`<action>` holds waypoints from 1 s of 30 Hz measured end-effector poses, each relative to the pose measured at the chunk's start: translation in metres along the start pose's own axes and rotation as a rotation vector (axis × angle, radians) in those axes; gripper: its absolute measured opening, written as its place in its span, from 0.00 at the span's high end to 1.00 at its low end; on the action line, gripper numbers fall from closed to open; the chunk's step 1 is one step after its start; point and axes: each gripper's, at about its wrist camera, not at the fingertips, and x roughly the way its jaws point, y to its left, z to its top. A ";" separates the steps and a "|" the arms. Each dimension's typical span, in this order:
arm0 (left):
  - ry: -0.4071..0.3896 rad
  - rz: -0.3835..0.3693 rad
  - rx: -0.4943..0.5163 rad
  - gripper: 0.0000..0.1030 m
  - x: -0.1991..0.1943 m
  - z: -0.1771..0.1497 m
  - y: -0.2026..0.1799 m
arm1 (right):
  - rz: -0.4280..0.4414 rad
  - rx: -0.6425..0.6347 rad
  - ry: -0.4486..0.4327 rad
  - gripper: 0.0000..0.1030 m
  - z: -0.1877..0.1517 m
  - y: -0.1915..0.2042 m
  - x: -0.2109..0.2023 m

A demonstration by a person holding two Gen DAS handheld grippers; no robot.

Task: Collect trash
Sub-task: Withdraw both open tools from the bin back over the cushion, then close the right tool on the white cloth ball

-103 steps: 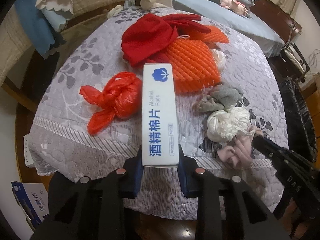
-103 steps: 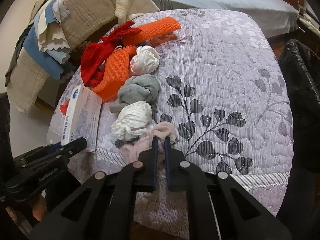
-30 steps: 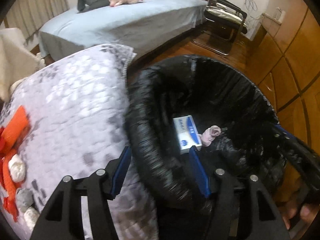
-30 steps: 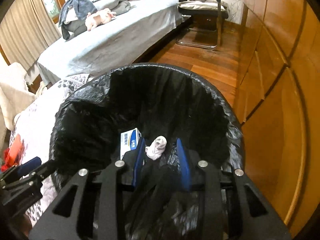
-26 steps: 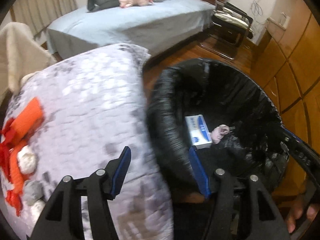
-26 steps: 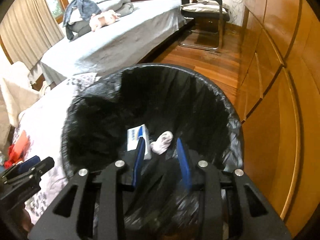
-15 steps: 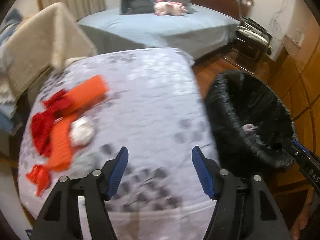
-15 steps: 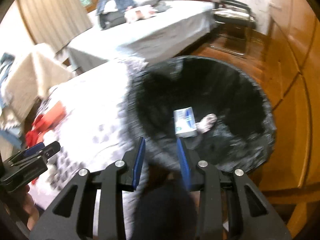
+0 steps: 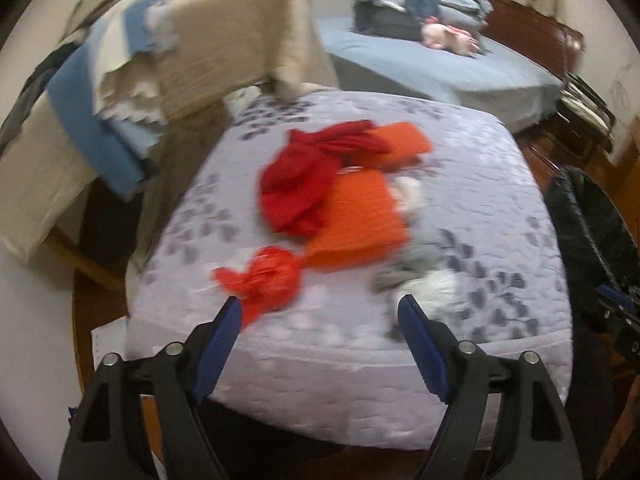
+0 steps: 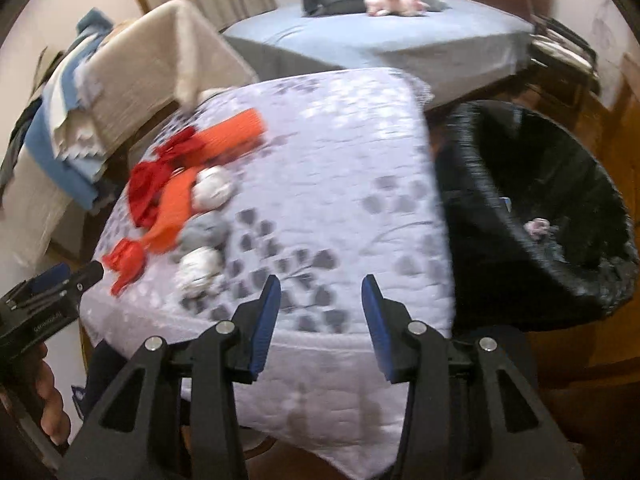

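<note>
A table (image 9: 500,184) draped in a lilac quilted cover with grey leaf prints fills both views, in a bedroom with a blue-sheeted bed (image 9: 440,68) behind it and a wood floor. A chair heaped with beige and blue blankets (image 9: 168,56) crowds the table's far left corner, touching the cover there.

The trash lies toward the table's left half – a knotted red plastic bag (image 9: 268,276) near the front edge, an orange mesh sleeve (image 9: 356,220) with a red cloth (image 9: 304,188) over it, and grey and white wads (image 9: 424,268) beside them, all blurred. The right half of the cover (image 10: 352,168) is bare.

A bin lined with a black bag (image 10: 532,184) stands just beside the table's right edge; inside it a small pale wad (image 10: 538,227) shows, and a blue corner of something at the liner's near wall.

The left gripper (image 9: 320,316) hangs over the front edge, its blue-padded jaws wide and opening, nothing between them. The right gripper (image 10: 321,298), over the bare front part, has its jaws partly apart and opening, also empty.
</note>
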 end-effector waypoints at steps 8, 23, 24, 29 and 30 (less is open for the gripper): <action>-0.016 0.007 -0.064 0.23 0.006 -0.006 0.050 | 0.043 -0.073 0.010 0.59 -0.001 0.059 0.024; -0.012 -0.029 -0.049 0.23 0.027 -0.015 0.070 | 0.064 -0.113 0.054 0.58 0.001 0.105 0.083; -0.009 -0.030 -0.046 0.23 0.029 -0.015 0.070 | 0.063 -0.113 0.060 0.58 0.001 0.106 0.086; 0.024 -0.052 -0.053 0.23 0.047 -0.015 0.071 | 0.063 -0.115 0.085 0.60 0.003 0.107 0.103; 0.030 -0.054 -0.052 0.23 0.051 -0.015 0.069 | 0.066 -0.116 0.090 0.64 0.003 0.106 0.106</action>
